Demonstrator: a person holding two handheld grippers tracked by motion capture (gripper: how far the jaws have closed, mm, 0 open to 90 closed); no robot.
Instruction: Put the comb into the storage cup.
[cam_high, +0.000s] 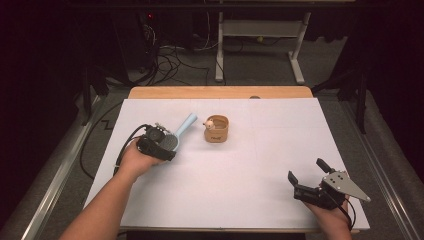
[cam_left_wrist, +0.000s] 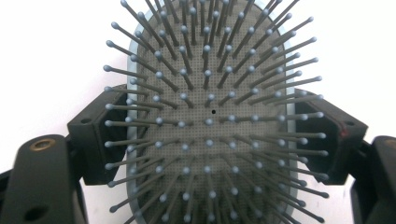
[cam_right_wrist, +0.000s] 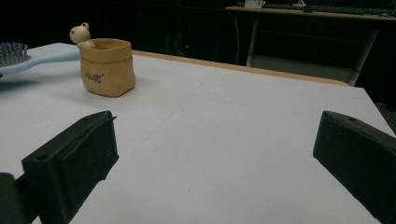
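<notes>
**Hairbrush held in the left hand-held gripper**

In the left middle of the high view, the left hand-held gripper (cam_high: 167, 145) is closed on the head of the light blue hairbrush (cam_high: 181, 131). Its handle points to the upper right, toward the tan pot (cam_high: 216, 129). In the left gripper view the jaws press both sides of the hairbrush head (cam_left_wrist: 210, 121), bristles facing the camera. The right hand-held gripper (cam_high: 306, 175), at lower right, stands wide open and holds nothing.
</notes>
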